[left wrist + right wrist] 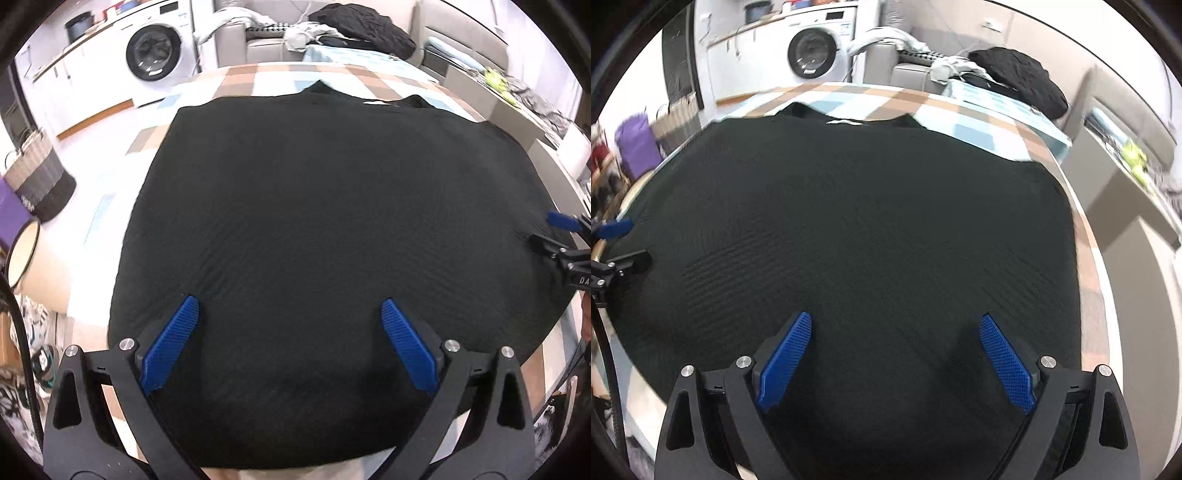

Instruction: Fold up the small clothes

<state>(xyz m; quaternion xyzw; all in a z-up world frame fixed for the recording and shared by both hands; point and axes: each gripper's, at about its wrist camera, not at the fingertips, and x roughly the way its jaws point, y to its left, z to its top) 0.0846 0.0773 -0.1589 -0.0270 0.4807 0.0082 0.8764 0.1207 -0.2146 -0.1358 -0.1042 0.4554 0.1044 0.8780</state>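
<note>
While both of your tools hang over the near edge of the black shirt [325, 229], take your time and line them up. Your left gripper [290, 314] has its blue fingers [173, 343] spread wide apart, with nothing between them. Your right gripper [895, 328] is spread wide too, and it holds nothing.

I think the step now is to grab the near hem. Push each tool down so one finger can slide under the cloth edge right below it. Then squeeze. Try to grab both spots at the same height, so the fold comes out straight. Pinch only the shirt, not the checked cloth [258, 79] under it.

The shirt lies flat and spread out in front of both tools. It looks smooth, with fine ribs and almost no wrinkles. Its neck, with a small white label [846, 122], is at the far end from you. The shirt looks soft and floppy, so it may sag when lifted.
</note>
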